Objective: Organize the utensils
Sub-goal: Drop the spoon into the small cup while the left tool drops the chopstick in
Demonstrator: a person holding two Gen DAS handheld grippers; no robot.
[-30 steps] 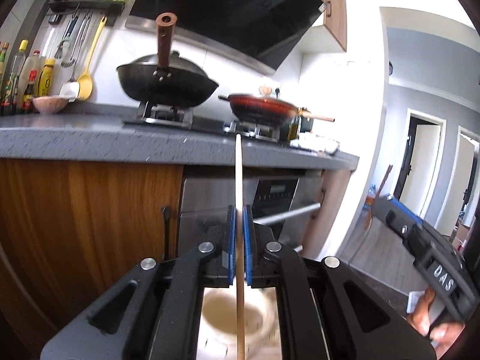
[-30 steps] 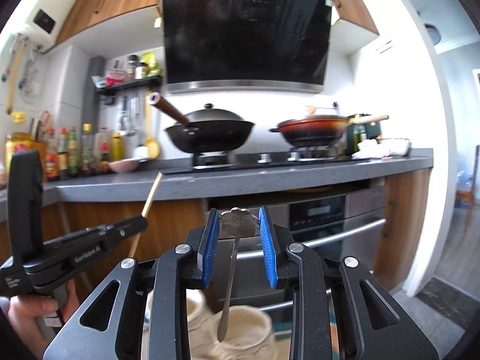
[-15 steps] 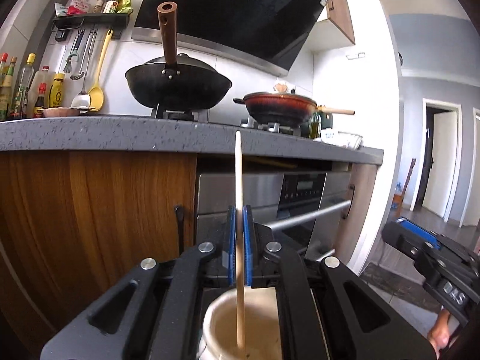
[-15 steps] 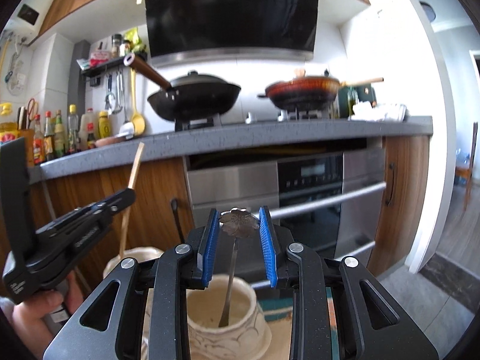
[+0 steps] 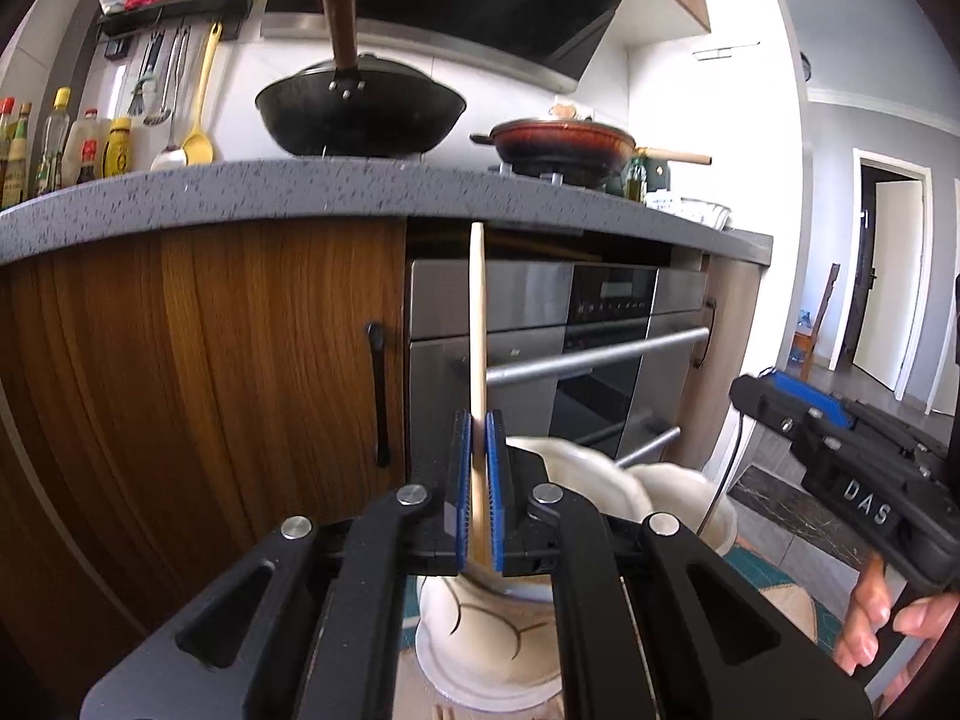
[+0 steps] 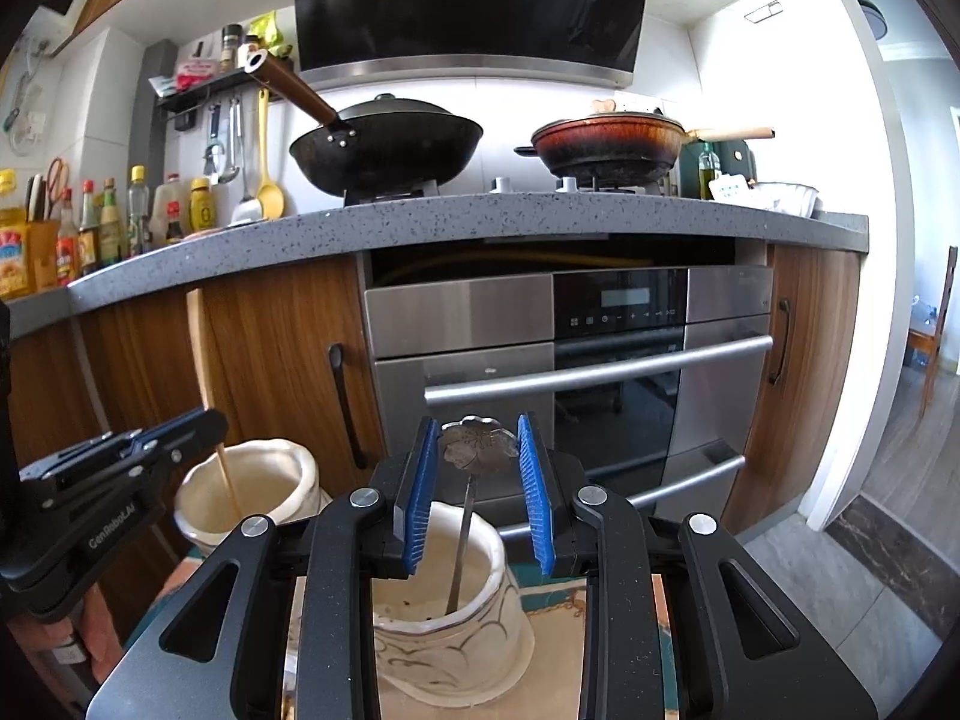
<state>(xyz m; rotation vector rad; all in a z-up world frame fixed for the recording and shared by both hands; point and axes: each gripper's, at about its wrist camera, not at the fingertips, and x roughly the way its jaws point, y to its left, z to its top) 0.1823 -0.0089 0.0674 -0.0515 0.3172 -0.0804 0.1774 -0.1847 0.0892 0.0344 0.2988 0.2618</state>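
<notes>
Both claws have sunk. Left view: my left claw (image 5: 478, 495) pinches a wooden stick (image 5: 477, 324), tip entering the pot (image 5: 480, 636) below. Right view: my right claw (image 6: 478, 483) grips a flower-headed spoon (image 6: 478, 450), inside its jar (image 6: 444, 618). Next: release both.

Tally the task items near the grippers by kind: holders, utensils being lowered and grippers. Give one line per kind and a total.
Cream ceramic holders: 2, left one and right one
Utensils: 2, wooden stick and metal flower-top utensil
Grippers: 2, left gripper and right gripper
Total: 6
</notes>
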